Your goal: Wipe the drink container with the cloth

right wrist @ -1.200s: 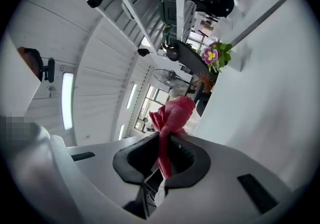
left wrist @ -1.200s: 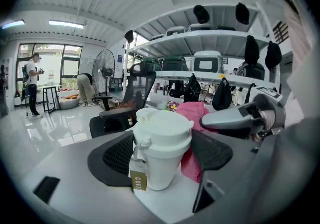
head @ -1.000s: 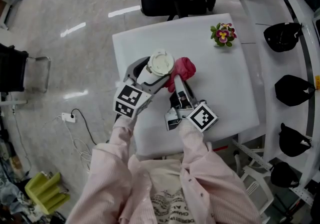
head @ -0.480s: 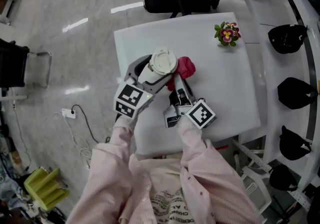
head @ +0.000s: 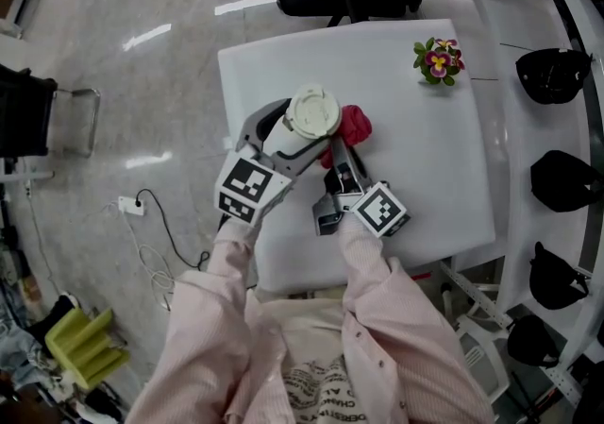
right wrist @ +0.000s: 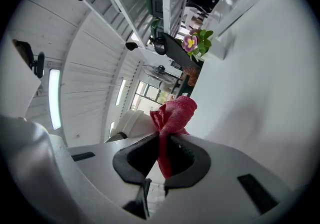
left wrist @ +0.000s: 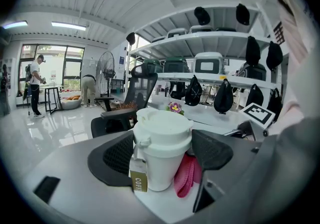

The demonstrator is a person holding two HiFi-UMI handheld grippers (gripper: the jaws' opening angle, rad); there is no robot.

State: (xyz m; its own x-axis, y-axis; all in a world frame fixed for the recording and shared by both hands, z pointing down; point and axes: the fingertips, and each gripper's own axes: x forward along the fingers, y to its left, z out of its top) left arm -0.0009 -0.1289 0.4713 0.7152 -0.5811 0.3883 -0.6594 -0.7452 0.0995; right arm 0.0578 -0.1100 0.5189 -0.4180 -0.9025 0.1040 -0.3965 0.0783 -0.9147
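Head view: barely anything's moved. Left tongs (head: 288, 141) still clamp the drink container (head: 313, 112) mid-bench (head: 415, 158), and right tongs (head: 338, 160) keep the cloth (head: 354, 123) pinched against its right side, so the wiping looks underway.

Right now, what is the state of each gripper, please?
Left gripper: closed on the white lidded coffee cup.
Right gripper: closed on the red fabric cloth.

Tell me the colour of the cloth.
Pinkish red; the cloth shows best in the right gripper view.
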